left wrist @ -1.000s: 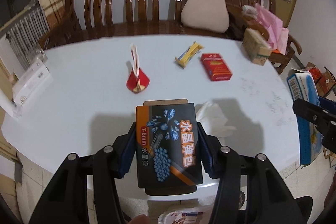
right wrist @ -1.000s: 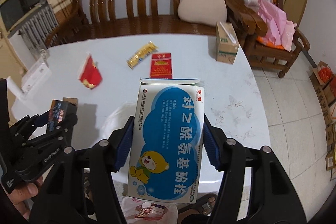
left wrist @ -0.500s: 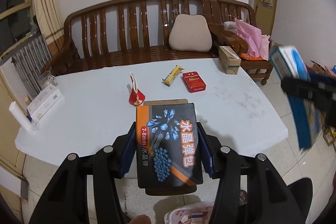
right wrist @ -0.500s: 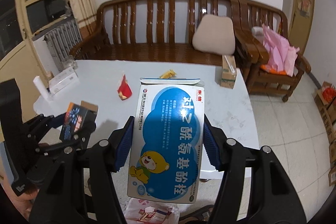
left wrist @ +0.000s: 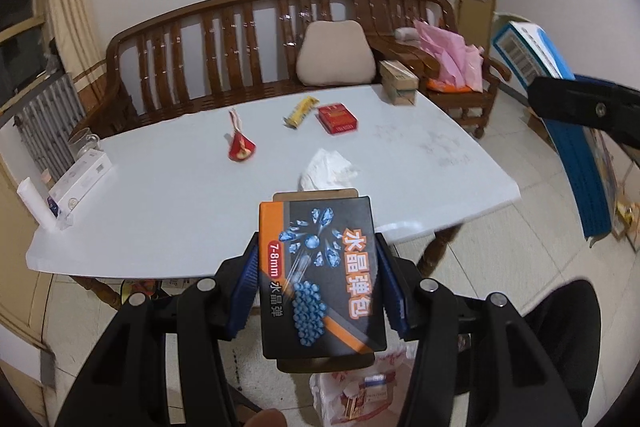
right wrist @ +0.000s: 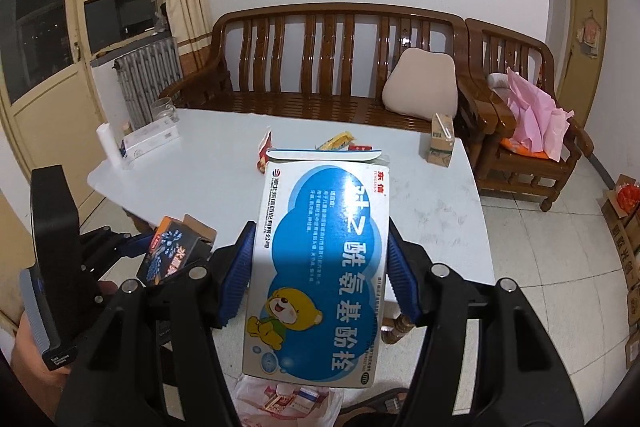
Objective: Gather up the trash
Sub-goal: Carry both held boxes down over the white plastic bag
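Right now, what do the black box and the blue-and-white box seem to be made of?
Black box: printed cardboard, probably; a brown unprinted flap shows, and the surface looks slightly glossy. Blue-and-white box: thin glossy carton, with light glare and a bent open flap.

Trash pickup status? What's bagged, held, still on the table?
Bagged: a few small packs in the white plastic bag on the floor. Held: left gripper clamps the black box; right gripper clamps the blue box. Left on the table: red wrapper, yellow wrapper, red pack, tissue, carton.
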`<state>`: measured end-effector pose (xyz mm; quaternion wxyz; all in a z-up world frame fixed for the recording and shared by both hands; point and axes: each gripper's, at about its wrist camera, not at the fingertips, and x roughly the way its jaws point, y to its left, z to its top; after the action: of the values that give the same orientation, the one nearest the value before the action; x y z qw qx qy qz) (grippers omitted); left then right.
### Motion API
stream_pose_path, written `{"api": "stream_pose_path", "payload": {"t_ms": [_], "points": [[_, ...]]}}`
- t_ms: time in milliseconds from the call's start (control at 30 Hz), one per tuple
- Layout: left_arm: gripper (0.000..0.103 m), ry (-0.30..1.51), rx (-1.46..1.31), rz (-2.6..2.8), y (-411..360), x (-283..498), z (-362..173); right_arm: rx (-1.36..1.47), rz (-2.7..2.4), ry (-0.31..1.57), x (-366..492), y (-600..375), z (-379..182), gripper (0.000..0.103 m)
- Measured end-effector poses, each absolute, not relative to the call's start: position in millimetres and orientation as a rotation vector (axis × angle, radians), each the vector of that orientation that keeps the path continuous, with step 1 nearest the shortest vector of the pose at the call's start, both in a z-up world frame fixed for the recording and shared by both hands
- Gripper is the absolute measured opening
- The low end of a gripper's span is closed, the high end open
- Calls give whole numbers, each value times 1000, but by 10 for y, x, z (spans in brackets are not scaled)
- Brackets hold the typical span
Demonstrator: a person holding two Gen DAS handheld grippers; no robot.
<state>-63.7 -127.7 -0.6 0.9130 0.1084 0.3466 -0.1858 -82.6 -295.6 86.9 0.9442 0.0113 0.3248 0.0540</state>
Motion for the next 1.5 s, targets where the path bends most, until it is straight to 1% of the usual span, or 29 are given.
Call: {"api": "stream_pose_path", "payload": {"t_ms": [100, 233, 467, 933, 1067, 1233, 1367, 1500], "points": [[52, 734, 252, -409, -1304, -797, -164, 20, 120, 680, -968, -2910, 739, 59], [52, 791, 296, -445, -1348, -962, -560, 30, 134, 739, -1091, -2848, 445, 59], [52, 926, 333, -470, -1383, -1125, -1377, 75, 147, 895, -1140, -2755, -282, 59], [52, 1218, 264, -440, -1304, -998, -2878, 104, 84, 1175, -935, -2720, -1808, 60], [52, 1269, 273, -407, -1334, -952, -3183, 122, 56, 1284, -829, -2690, -2380, 60], [52, 1323, 297, -406, -1376, -919, -3577, 172, 53, 1408, -741, -2697, -2964, 60], [52, 1373, 307, -389, -1393, -914, -3869, 248, 56, 1496, -702, -2676, -3317, 61], [52, 1429, 320, -379, -1385, -945, -4109, 227, 22, 1549, -667, -2624, -3565, 61]]}}
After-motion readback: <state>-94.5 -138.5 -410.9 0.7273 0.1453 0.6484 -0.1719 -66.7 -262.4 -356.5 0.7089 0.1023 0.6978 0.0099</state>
